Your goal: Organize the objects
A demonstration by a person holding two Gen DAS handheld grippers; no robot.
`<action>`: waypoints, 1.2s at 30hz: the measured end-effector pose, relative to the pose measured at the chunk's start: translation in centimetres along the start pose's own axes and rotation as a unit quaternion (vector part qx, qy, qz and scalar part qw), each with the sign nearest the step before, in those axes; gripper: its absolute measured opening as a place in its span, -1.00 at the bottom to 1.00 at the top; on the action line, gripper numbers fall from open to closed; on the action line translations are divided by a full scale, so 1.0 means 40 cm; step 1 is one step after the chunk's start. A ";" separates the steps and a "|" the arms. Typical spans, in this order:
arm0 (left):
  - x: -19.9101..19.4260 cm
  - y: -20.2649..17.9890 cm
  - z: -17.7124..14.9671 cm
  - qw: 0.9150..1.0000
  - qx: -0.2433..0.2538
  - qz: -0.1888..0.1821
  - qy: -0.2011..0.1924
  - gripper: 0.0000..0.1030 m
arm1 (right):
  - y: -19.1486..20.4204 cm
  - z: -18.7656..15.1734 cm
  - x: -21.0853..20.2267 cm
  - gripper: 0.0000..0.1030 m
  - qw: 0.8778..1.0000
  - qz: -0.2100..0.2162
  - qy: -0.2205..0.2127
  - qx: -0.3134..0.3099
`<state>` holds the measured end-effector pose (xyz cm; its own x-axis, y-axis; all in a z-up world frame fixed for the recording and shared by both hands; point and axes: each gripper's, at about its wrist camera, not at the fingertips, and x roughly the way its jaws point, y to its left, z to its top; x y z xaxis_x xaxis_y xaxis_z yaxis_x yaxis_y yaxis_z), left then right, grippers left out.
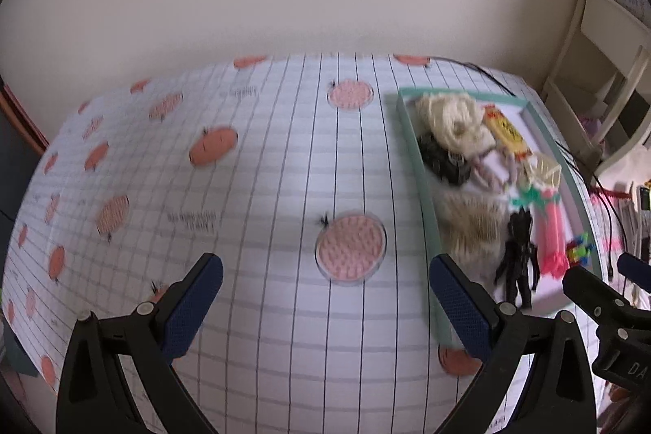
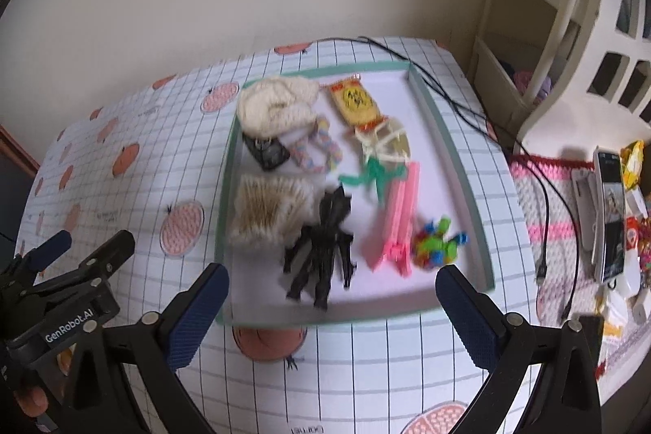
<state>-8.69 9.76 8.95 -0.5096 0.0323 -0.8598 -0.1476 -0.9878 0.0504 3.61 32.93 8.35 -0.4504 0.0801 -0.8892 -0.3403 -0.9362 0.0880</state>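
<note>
Both grippers hang above the table w/ nothing between the pads. Left gripper (image 1: 325, 306) has its jaws spread wide over the grid-and-peach tablecloth (image 1: 260, 157), a pink peach print straight ahead of its tips. Right gripper (image 2: 331, 308) is spread wide too, pointed at the near edge of the tray (image 2: 455, 157).

Tray is white inside w/ a mint green rim, and from the left wrist cam it sits off to the right of the left tool. Stuff in it, going by the right cam: cream knit thing (image 2: 276, 104) at the far left corner, a yellow packet (image 2: 356, 100) w/ red print next to it (writing too blurry to read), a small black item (image 2: 268, 151), a pastel braided loop (image 2: 321, 147), a fuzzy beige piece (image 2: 268, 214) on the left side, a black figure toy (image 2: 325, 251) closest to the right tool's left finger, pink clips (image 2: 400, 218) and a small multicolour toy (image 2: 437, 245) just ahead of its right finger. A green ribbon-ish bit (image 2: 374, 175) sits mid-tray.

Readable text: "GenRobot.AI" on the left tool's body in the right cam, and "DA" on the right tool's body in the left cam. Black cable (image 2: 541, 182) runs past the tray's right side, a phone (image 2: 612, 222) beyond it
</note>
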 end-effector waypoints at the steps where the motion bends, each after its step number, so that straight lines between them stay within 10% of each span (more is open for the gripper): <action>1: 0.002 0.003 -0.011 1.000 -0.002 -0.001 0.006 0.97 | 0.000 -0.010 0.001 1.00 1.000 0.000 0.002 0.000; 36: 0.011 0.015 -0.157 0.998 0.012 0.000 0.064 0.97 | 0.019 -0.110 0.010 1.00 0.999 -0.003 0.032 -0.018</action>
<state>-3.70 8.21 5.42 -0.3968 0.0116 -0.9179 -0.1687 -0.9838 0.0604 6.81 30.76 6.09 -0.3951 0.0642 -0.9164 -0.3124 -0.9475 0.0683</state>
